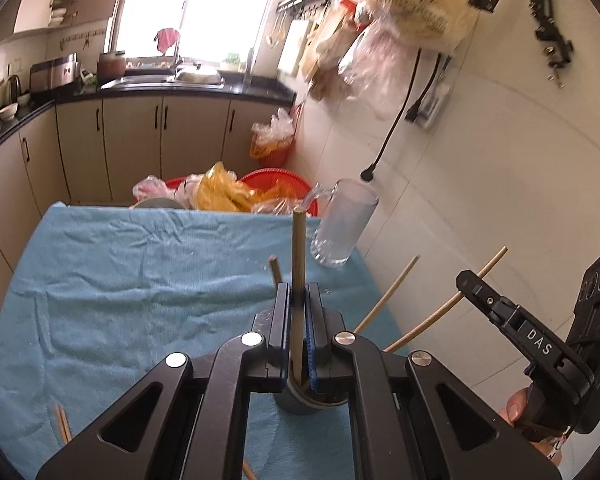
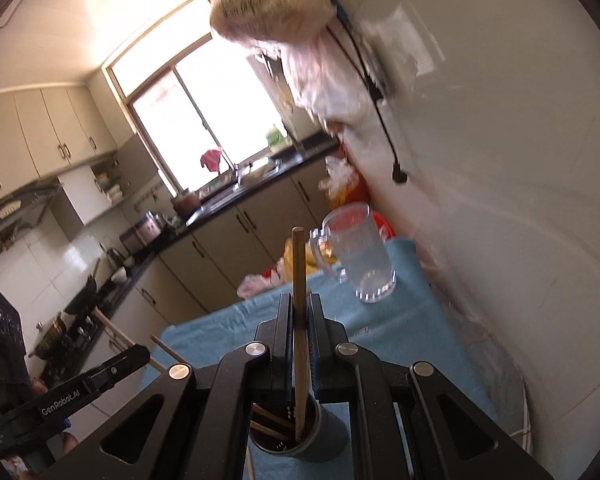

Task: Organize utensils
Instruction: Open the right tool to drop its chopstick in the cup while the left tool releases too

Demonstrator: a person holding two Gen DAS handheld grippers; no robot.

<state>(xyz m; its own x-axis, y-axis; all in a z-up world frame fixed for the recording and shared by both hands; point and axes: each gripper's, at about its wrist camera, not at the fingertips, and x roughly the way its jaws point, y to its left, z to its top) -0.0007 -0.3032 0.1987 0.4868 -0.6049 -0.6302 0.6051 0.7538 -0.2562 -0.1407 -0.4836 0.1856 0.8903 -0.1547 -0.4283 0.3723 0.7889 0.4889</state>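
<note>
We are holding 1 chopstick in the left gripper and 1 more chopstick in the right gripper, each pair of jaws clamped tight on its stick, lower ends dipping into the dark holder cup that is already keeping other sticks. Tilting either stick risks levering the cup over. Loose chopsticks are lying on the blue towel, with a glass mug near the kitchen wall.
</note>
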